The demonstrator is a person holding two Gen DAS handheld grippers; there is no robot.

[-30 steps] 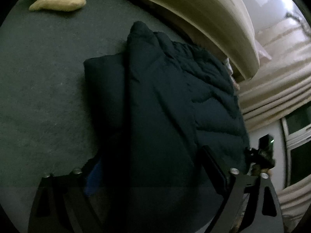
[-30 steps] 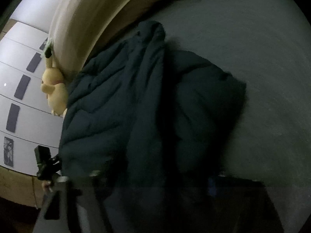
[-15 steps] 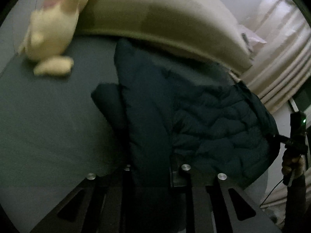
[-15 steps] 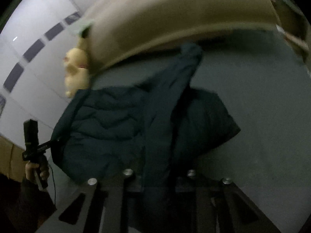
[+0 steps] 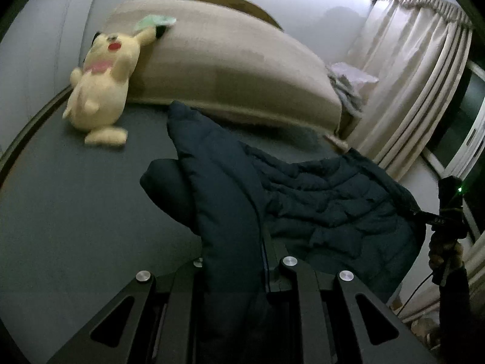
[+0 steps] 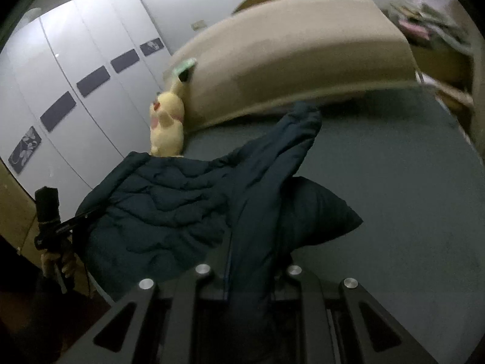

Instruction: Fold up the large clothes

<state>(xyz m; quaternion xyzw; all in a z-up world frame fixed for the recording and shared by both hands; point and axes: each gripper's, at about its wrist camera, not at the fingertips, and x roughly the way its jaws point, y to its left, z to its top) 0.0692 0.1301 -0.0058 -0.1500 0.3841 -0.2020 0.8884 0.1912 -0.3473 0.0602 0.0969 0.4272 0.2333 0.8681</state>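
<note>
A dark navy quilted jacket (image 5: 318,200) lies partly on the grey-green bed surface (image 5: 75,212), its padded body spread toward the bed's edge and one long sleeve (image 5: 218,182) running from the headboard end down to the camera. In the left wrist view the left gripper (image 5: 233,270) has its two fingers drawn in narrow around that sleeve, the cloth pinched between them and filling the gap. The other hand's tool shows at the far right of this view, gripped by a hand (image 5: 445,251) at the jacket's outer hem, just off the bed's side. From the right wrist view the right gripper (image 6: 248,273) is likewise closed tight on a band of the same jacket (image 6: 157,206), the fabric rising from between the fingers toward the cuff (image 6: 303,112), which lies near the base of the headboard. To the right of that band a fold of the jacket (image 6: 321,209) rests flat on the bed (image 6: 409,182). A beige padded headboard (image 5: 230,60) stands along the far end of the bed, and a yellow plush toy (image 5: 100,85) leans against its left end, sitting on the mattress well apart from the jacket. Pale curtains (image 5: 418,85) hang at the right of the left wrist view, and white wardrobe doors (image 6: 75,97) with dark panels fill the left of the right wrist view
</note>
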